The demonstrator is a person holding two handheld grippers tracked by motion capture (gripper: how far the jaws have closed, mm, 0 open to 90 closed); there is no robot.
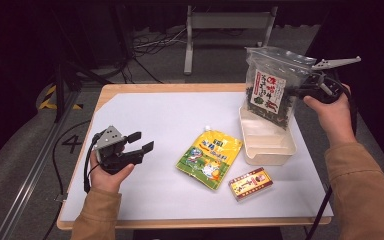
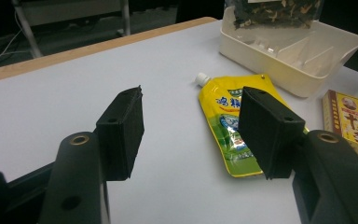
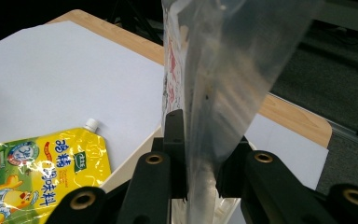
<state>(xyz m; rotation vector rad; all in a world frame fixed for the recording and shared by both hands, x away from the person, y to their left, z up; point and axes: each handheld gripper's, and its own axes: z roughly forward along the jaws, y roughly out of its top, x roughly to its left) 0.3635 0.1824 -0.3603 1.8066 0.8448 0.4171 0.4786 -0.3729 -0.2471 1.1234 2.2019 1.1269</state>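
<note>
My right gripper [image 1: 300, 90] is shut on a clear bag of dark dried leaves [image 1: 272, 85] with a red and white label, holding it upright above the cream tray [image 1: 270, 145]. In the right gripper view the clear bag [image 3: 223, 70] runs between the black jaws of the right gripper [image 3: 200, 163]. At the table's left, my left gripper [image 1: 140, 142] stands open with nothing between its jaws. A yellow spouted pouch [image 1: 209, 157] lies at the table's middle, and the left gripper [image 2: 191, 126] points toward the same pouch [image 2: 226, 121].
A small red and yellow box [image 1: 250, 183] lies in front of the tray, also the box [image 2: 352, 121] at the right of the left gripper view. The divided tray [image 2: 289, 51] stands at the table's right. Cables and a metal frame [image 1: 225, 30] lie beyond the far edge.
</note>
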